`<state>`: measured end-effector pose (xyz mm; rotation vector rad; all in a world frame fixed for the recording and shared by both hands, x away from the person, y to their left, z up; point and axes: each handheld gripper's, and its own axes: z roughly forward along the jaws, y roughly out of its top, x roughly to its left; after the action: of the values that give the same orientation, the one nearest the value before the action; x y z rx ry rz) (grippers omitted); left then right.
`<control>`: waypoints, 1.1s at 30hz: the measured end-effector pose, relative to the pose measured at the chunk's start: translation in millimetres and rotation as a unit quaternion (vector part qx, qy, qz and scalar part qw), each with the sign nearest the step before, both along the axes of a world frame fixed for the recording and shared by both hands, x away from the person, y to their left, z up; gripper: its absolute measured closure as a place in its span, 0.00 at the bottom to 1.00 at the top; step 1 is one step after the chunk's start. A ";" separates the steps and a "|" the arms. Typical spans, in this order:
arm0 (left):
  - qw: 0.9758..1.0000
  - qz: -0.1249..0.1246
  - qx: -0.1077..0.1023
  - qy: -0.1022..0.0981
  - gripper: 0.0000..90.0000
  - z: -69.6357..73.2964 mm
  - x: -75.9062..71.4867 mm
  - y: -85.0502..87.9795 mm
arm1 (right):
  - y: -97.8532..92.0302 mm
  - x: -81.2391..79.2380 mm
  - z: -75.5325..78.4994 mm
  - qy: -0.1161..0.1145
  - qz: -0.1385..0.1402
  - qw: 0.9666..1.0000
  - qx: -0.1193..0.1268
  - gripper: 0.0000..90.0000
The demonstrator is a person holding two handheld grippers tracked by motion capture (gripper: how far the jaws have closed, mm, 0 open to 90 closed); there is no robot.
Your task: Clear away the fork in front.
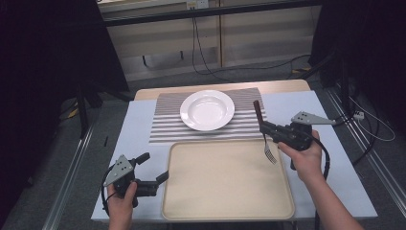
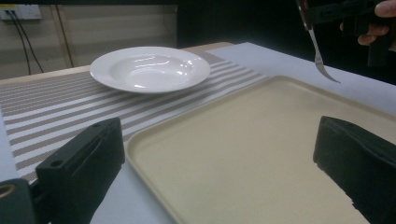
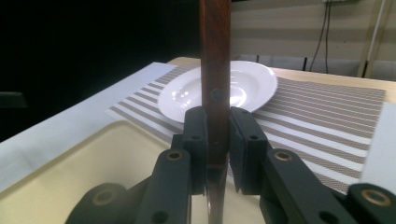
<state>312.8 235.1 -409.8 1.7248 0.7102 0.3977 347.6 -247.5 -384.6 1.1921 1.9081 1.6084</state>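
Observation:
A fork (image 1: 266,138) with a brown wooden handle hangs tines down over the right end of the beige tray (image 1: 225,191). My right gripper (image 1: 265,128) is shut on its handle (image 3: 215,70), which stands upright between the pads. The fork's metal tines (image 2: 323,65) show at the far right of the left gripper view. A white plate (image 1: 207,109) sits on the striped placemat (image 1: 165,122) beyond the tray. My left gripper (image 1: 155,167) rests open at the tray's left edge, nothing between its jaws.
The white table (image 1: 330,158) carries the tray at the front and the placemat behind it. Cables trail over the floor beyond the table. Dark curtains stand at both sides.

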 end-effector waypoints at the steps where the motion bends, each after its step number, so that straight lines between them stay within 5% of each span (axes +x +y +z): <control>1: 1.000 -0.002 -0.001 0.003 0.02 1.6 0.3 -2.2 | 2.5 -3.7 -0.3 -0.002 0.005 1.000 0.006 0.87; 6: 1.000 -0.015 -0.009 0.002 0.02 11.1 3.0 -16.1 | 17.3 -19.7 -4.9 -0.012 0.029 0.999 0.026 0.87; 15: 0.998 -0.057 -0.013 -0.006 0.02 28.8 11.7 -57.9 | 41.3 -23.3 -8.3 -0.023 0.047 0.998 0.019 0.87; 28: 0.997 -0.063 -0.033 0.005 0.04 49.3 30.2 -106.8 | 65.9 -27.1 -10.4 -0.026 0.069 0.997 0.019 0.87; 33: 0.997 -0.061 -0.051 0.025 0.05 54.4 35.3 -123.2 | 74.4 -27.9 -11.4 -0.026 0.076 0.997 0.019 0.87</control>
<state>348.1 111.8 -355.4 1.6773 0.6466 0.2303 319.7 -173.1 -396.0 1.0294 1.9857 1.7419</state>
